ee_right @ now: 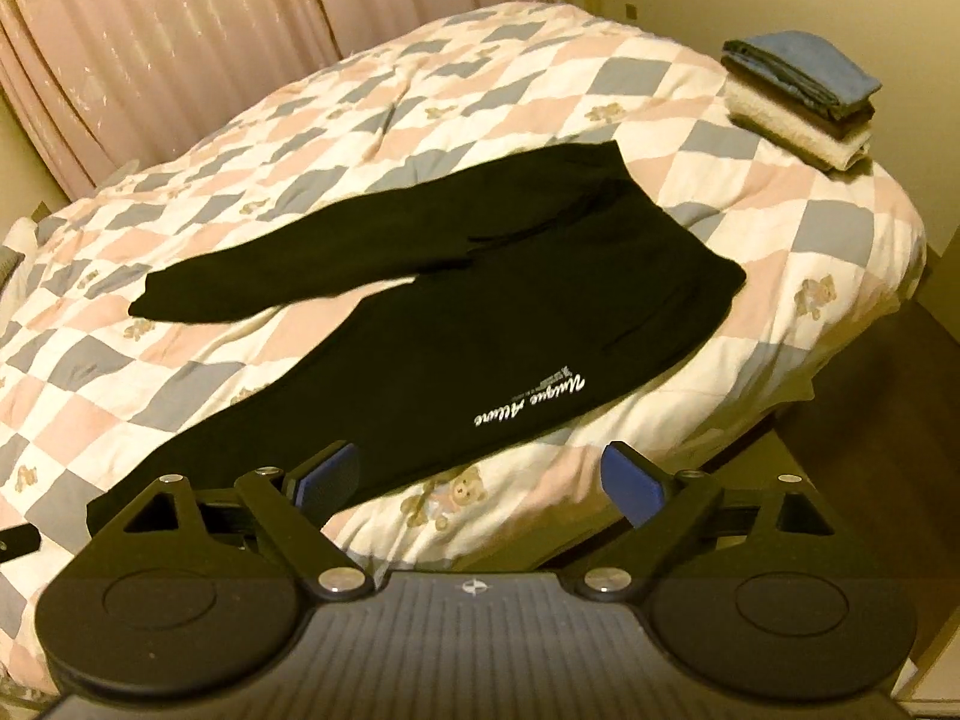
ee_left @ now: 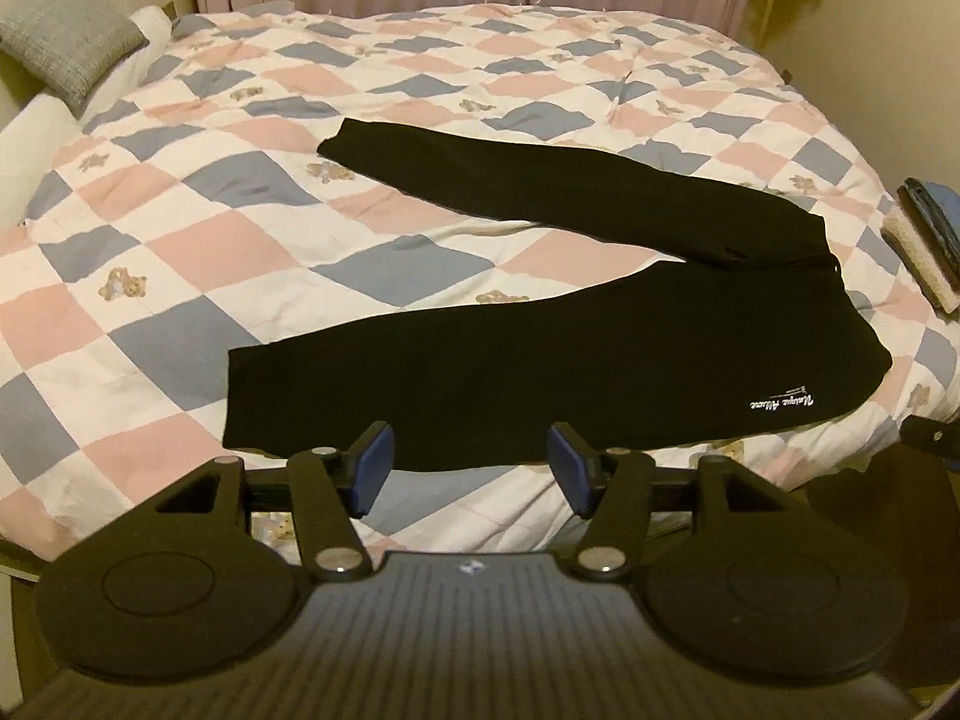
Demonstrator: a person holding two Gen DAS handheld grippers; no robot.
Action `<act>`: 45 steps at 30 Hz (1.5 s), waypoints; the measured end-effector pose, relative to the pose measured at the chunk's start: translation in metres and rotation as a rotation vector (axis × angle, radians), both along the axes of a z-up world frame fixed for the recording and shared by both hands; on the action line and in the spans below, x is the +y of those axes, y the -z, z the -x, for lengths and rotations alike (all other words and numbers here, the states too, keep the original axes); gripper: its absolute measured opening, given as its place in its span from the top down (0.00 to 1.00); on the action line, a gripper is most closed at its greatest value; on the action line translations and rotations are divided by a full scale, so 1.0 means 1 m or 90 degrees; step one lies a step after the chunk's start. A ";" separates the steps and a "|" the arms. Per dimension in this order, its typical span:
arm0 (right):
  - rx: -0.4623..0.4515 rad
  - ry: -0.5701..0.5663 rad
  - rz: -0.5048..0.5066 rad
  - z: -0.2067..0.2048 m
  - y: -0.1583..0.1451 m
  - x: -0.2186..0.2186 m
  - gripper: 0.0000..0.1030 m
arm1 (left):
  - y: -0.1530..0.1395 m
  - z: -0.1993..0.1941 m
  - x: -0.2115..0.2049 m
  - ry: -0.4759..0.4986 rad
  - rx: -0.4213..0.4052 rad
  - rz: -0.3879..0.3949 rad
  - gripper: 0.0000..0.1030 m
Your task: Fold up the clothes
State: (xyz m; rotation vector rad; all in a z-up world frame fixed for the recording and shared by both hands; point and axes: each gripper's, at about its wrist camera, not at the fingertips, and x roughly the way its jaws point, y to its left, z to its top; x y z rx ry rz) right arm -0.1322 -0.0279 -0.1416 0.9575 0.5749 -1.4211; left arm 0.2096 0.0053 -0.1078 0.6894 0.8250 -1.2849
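1. Left wrist: left gripper (ee_left: 471, 468) hanging half open, holding nothing.
2. Right gripper (ee_right: 480, 483) gaping wide, empty.
3. Pants (ee_left: 540, 324) lying spread by bed's (ee_left: 180, 228) near edge.
4. Risk: slack legs bunching, folding crooked.

Warm, dim indoor light is tinting both my views yellowish. The black trousers (ee_left: 540, 348) are swallowing detail, showing almost no folds, and only their white lettering (ee_right: 528, 402) is reading clearly. The fisheye is bending the quilt (ee_left: 198, 240) edges and darkening the corners. The curtains (ee_right: 180, 48) are glinting faintly, and soft blur is smearing the right wrist view.
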 end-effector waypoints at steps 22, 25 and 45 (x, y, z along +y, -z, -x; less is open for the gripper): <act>0.111 -0.040 -0.020 -0.041 0.007 0.003 0.08 | -0.003 -0.006 0.009 0.017 0.007 0.012 0.37; 0.130 -0.036 -0.028 -0.043 0.010 0.003 0.06 | -0.001 -0.003 0.006 0.027 0.006 0.009 0.36; 0.191 -0.043 -0.070 -0.066 0.012 -0.006 0.02 | 0.025 -0.007 0.011 -0.004 0.009 -0.080 0.01</act>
